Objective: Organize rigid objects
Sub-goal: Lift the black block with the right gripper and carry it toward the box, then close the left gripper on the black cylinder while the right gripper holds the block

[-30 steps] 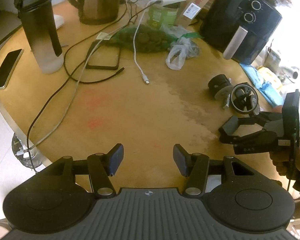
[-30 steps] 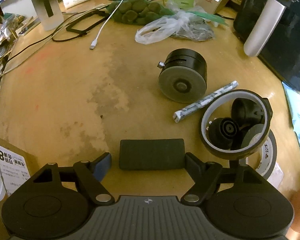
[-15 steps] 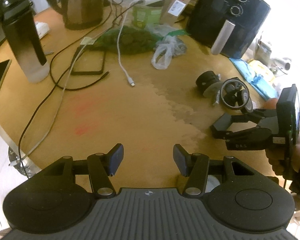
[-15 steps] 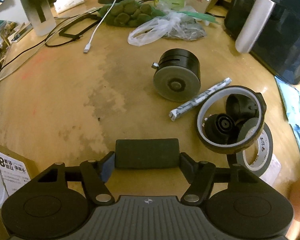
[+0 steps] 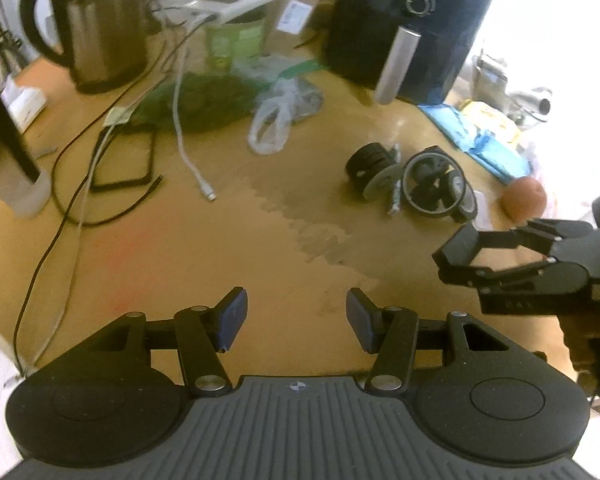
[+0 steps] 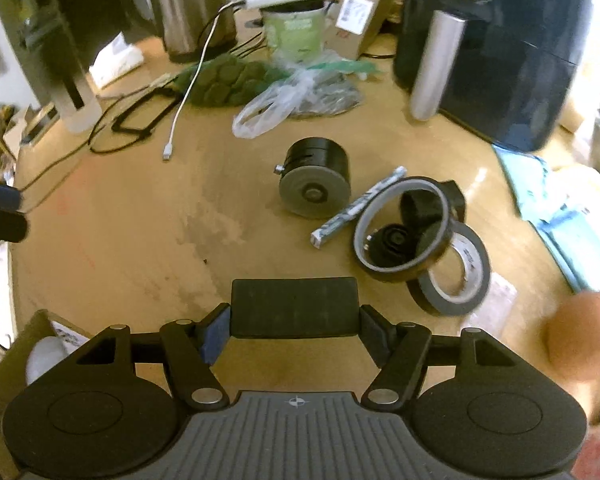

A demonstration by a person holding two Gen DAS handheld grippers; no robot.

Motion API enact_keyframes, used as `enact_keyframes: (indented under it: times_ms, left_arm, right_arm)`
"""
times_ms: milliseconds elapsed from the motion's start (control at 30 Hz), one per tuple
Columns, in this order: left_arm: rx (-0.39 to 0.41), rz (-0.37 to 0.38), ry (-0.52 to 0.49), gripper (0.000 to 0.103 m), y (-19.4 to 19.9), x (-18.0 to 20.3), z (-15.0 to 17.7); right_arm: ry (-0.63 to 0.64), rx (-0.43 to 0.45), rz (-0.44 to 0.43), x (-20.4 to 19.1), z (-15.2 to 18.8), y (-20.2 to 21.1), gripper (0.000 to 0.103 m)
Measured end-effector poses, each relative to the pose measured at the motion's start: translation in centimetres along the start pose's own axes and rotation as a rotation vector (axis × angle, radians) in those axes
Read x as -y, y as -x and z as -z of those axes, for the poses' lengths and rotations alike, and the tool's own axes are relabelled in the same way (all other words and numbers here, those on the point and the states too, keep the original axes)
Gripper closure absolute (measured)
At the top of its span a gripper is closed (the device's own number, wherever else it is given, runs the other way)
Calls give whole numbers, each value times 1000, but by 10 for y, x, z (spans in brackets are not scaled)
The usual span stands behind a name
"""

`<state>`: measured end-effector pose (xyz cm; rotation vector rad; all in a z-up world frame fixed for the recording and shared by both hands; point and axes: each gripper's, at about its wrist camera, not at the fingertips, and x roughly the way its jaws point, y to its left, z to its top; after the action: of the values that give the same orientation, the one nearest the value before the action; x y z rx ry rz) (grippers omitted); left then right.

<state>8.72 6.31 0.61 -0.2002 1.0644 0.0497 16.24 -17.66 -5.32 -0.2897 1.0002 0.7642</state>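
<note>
Bare tabletop [image 6: 148, 240] fills the left and centre of the right wrist frame. To the right, the black cylinder [image 6: 314, 178], wrapped stick [image 6: 356, 208] and tape rolls [image 6: 424, 240] crowd together; cables [image 6: 188, 92] and bags [image 6: 284, 96] block the upper part.

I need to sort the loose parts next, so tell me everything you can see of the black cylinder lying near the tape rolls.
The black cylinder lies on its side on the wooden table, its grey round end face, with a small central hub, turned toward the right wrist camera. Its dark body shows a groove around it, and a small metal stud juts out at the left rim. It looks hard, plastic or metal. A wrapped stick lies just right of it; whether they touch is unclear.
</note>
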Motion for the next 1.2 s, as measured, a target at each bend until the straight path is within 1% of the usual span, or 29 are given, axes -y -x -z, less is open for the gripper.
enact_keyframes:
  times_ms: [500, 700, 733, 767, 800, 867, 1200]
  left_arm:
    - [57, 67, -160, 49, -17, 45, -51]
    - [45, 76, -218, 47, -33, 57, -62]
    - [44, 76, -228, 44, -36, 58, -63]
    - [44, 76, -237, 33, -39, 59, -64]
    - [52, 73, -245, 30, -41, 60, -65]
    - [66, 69, -263, 29, -44, 61, -67]
    - [70, 62, -373, 29, -80, 68, -80]
  right_arm:
    - [-137, 66, 32, 13, 25, 51, 32]
    - [-213, 89, 54, 23, 36, 63, 32]
    - [-229, 92, 57, 24, 38, 65, 32]
    - [-242, 93, 59, 27, 40, 66, 32]
    - [-256, 95, 61, 28, 42, 68, 32]
    - [-280, 102, 63, 30, 46, 71, 32]
    - [-353, 112, 93, 36, 61, 80, 32]
